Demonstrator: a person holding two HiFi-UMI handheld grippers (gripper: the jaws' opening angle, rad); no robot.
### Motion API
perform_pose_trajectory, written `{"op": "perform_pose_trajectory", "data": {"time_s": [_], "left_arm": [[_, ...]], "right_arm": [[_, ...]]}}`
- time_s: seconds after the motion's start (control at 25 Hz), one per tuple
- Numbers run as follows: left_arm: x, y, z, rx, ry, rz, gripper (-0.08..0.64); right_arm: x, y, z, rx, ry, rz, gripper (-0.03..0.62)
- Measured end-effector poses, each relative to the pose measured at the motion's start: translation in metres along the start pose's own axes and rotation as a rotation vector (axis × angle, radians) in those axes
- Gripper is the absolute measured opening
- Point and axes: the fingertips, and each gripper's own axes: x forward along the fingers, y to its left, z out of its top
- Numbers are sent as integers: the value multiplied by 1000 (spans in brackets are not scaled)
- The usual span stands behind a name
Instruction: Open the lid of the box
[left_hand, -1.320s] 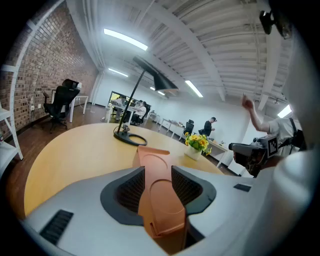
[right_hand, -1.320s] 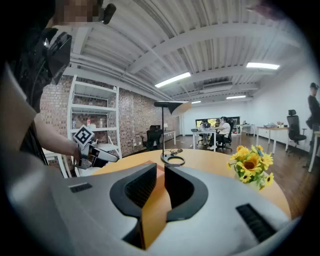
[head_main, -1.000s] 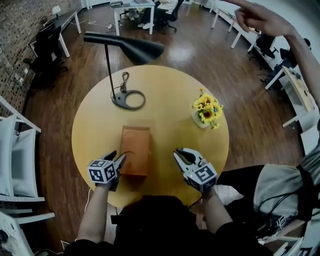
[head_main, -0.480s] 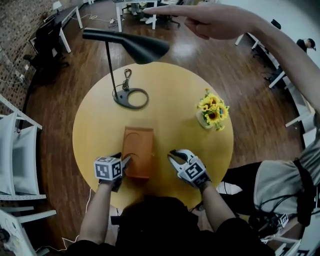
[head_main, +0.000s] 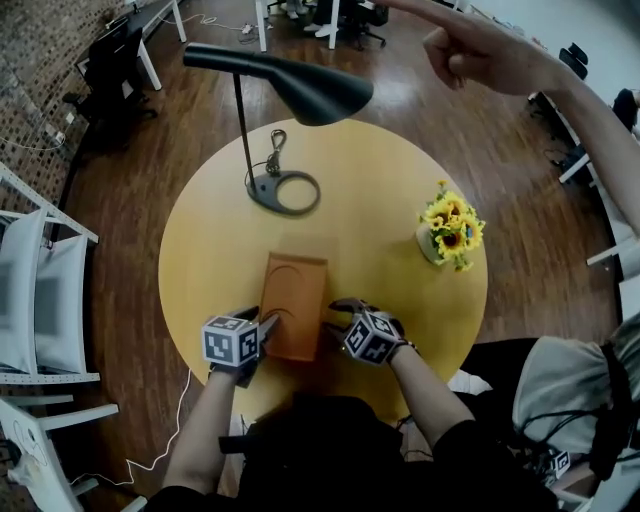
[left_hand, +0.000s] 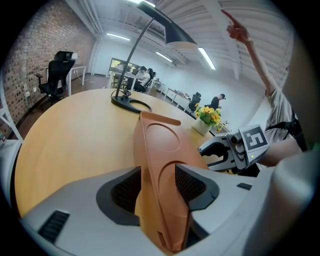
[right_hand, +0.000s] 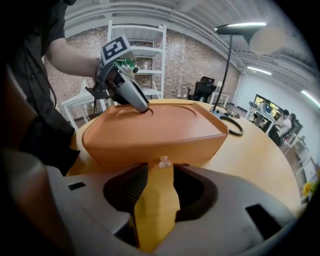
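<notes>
Right gripper (head_main: 336, 318) has slid in against the right side of the orange box (head_main: 295, 310), jaws a little apart at its small clear catch (right_hand: 161, 161), gripping nothing. The box sits lid-down near the front edge of the round table (head_main: 400, 180), and the left gripper (head_main: 266, 325) is clamped on its near-left corner. Lamp (head_main: 285, 190) and flowers (head_main: 452, 228) sit further back.

Round table (head_main: 200, 260): box (head_main: 294, 318), lamp (head_main: 283, 190), flowers (head_main: 449, 232)

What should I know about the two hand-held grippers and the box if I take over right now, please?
Left hand-held gripper: shut on the near left corner of the box, which sits on the table.
Right hand-held gripper: open, empty, jaw tips at the small clear tab on the box's right side.
Done: box held; lid not raised.
Left: probably grip the tab and lift the lid.
</notes>
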Motion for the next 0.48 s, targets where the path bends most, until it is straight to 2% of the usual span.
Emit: {"op": "perform_pose_trajectory", "data": {"time_s": [0.2, 0.24, 0.28, 0.48], "left_arm": [[2, 2, 1, 2, -4, 5, 204], [2, 2, 1, -1, -5, 5, 205], [2, 3, 1, -2, -5, 6, 205], [2, 4, 0, -3, -2, 11, 206]], "right_arm": [[11, -2, 9, -140, 32, 4, 153], [13, -4, 8, -162, 36, -10, 135], [14, -6, 7, -177, 38, -25, 81], [13, -9, 7, -173, 32, -39, 78]]}}
